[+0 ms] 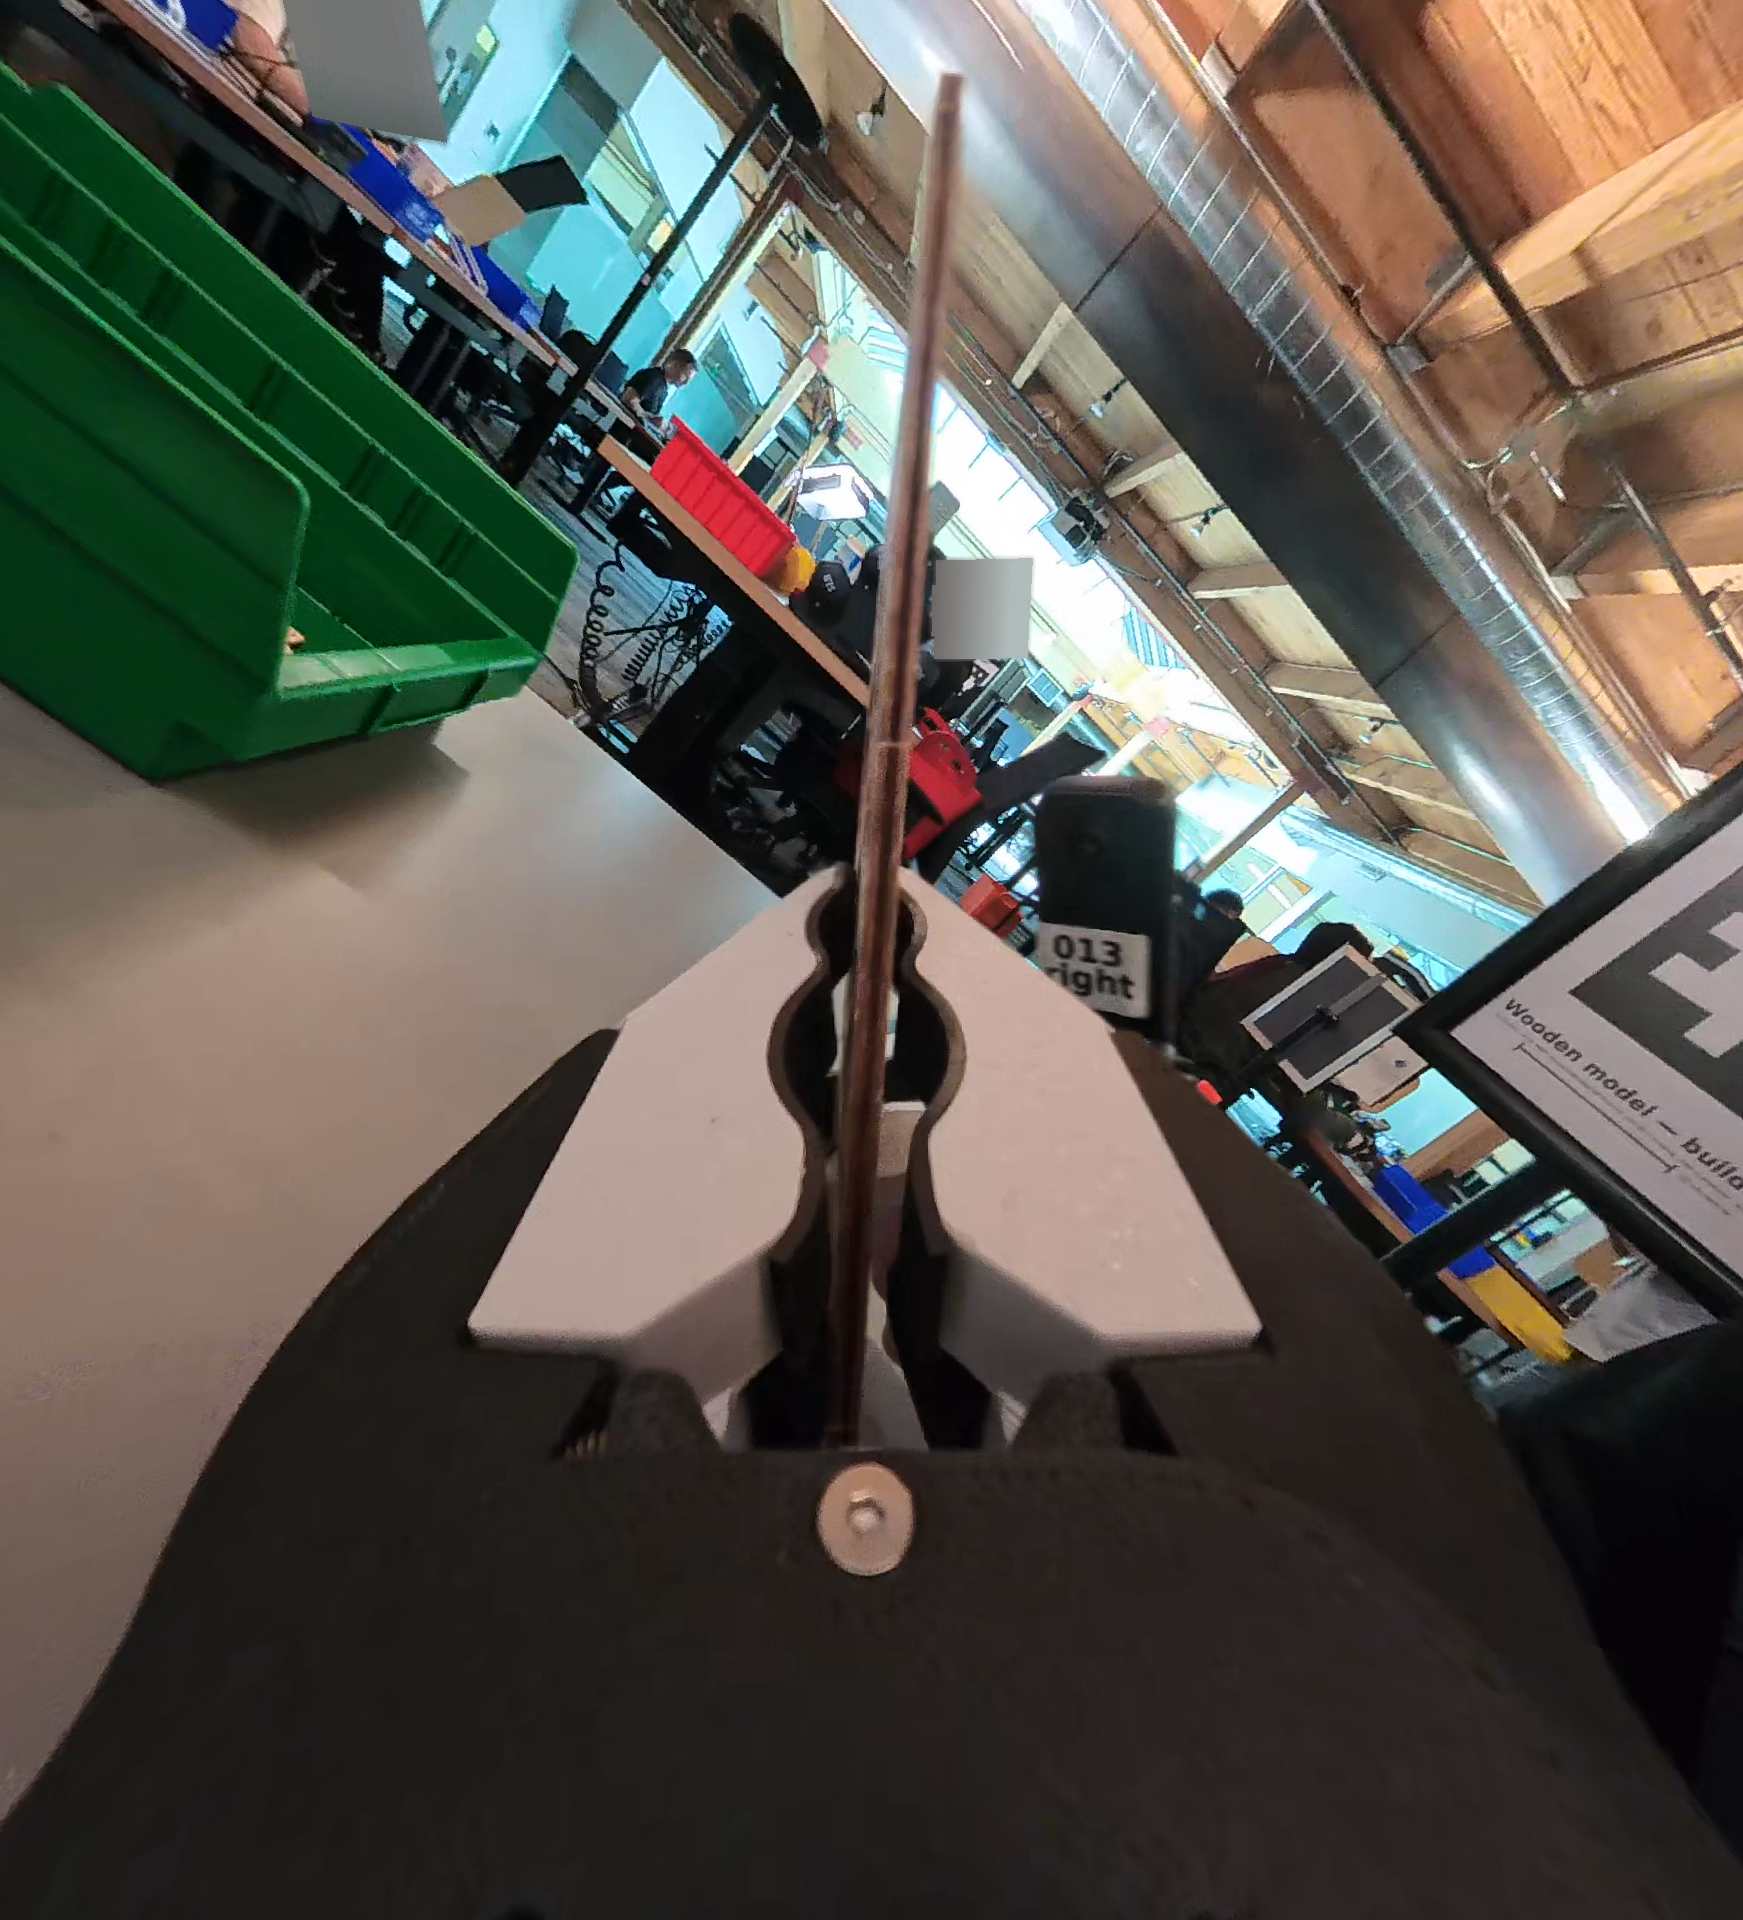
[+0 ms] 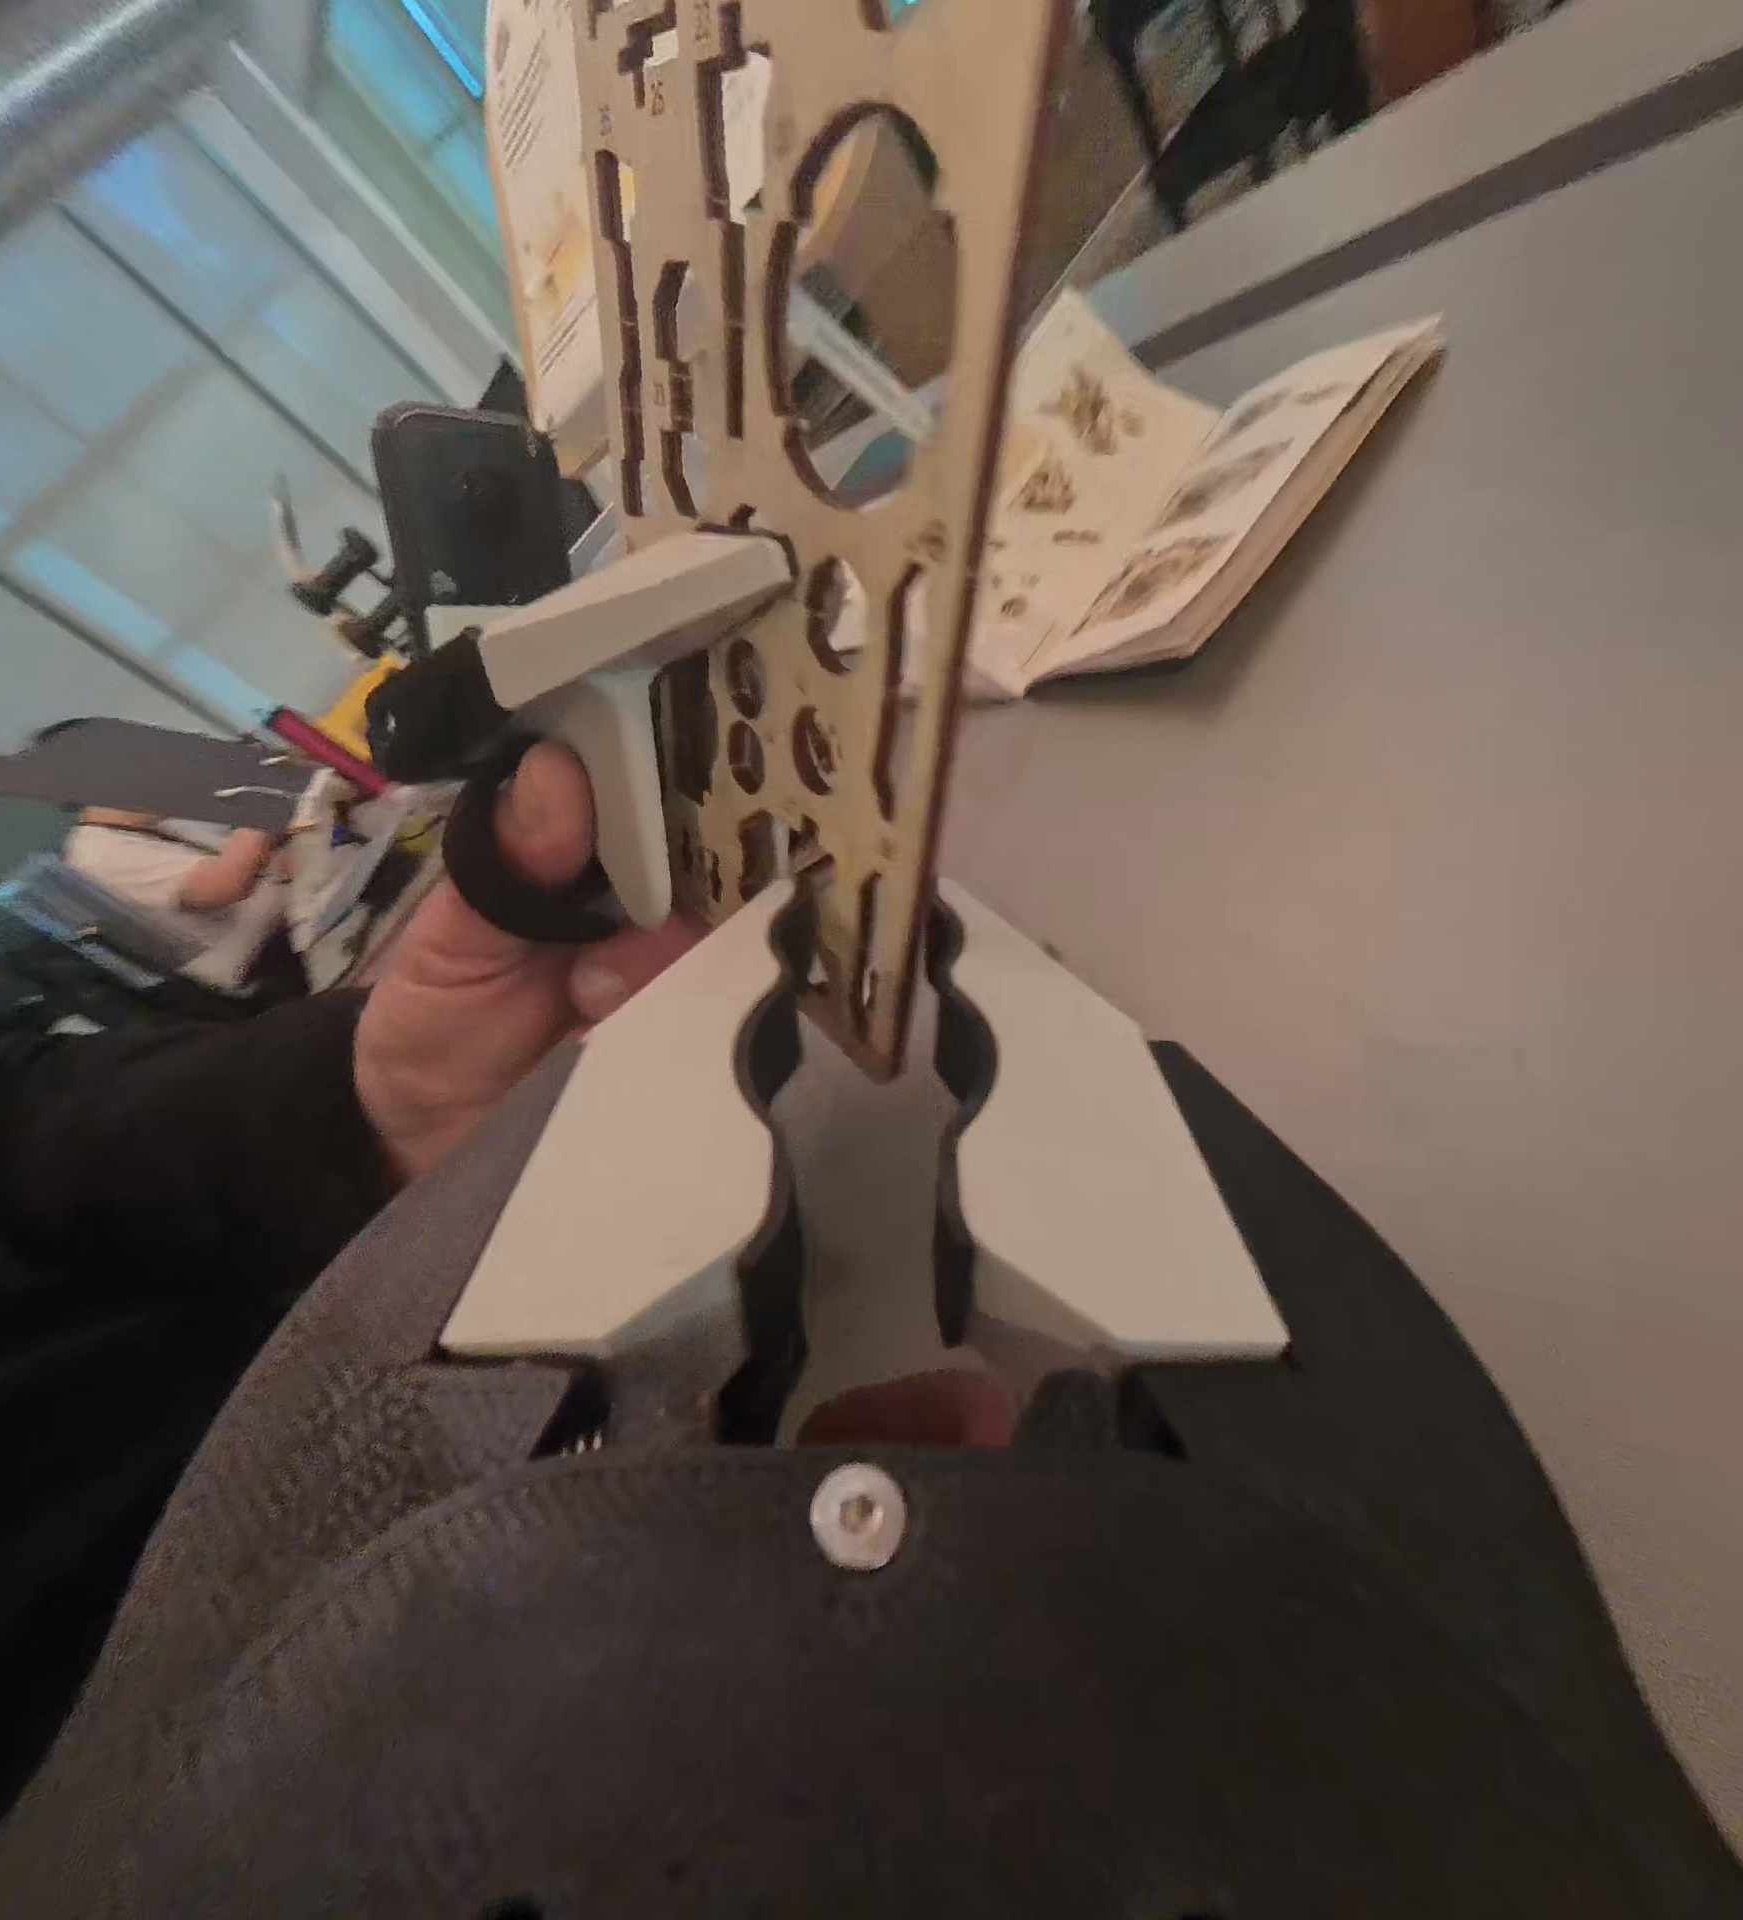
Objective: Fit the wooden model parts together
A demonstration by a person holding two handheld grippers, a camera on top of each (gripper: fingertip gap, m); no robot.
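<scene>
Plywood parts sheet point(image 2: 846, 499), laser-cut and thin, is held off the grey table point(image 2: 1418, 935), clamped edge-on in the left gripper point(image 1: 872, 904); the right gripper point(image 2: 862, 914) straddles its lower corner, jaws apart. Twisting could snap it.

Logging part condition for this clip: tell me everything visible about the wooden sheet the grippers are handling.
The wooden sheet is a thin, pale plywood panel with dark-edged laser cutouts: one large round hole, smaller circles and slots, several already empty. It is held upright above the grey table. The left gripper is clamped on it edge-on; the right gripper straddles its lower corner, fingers apart.
</scene>
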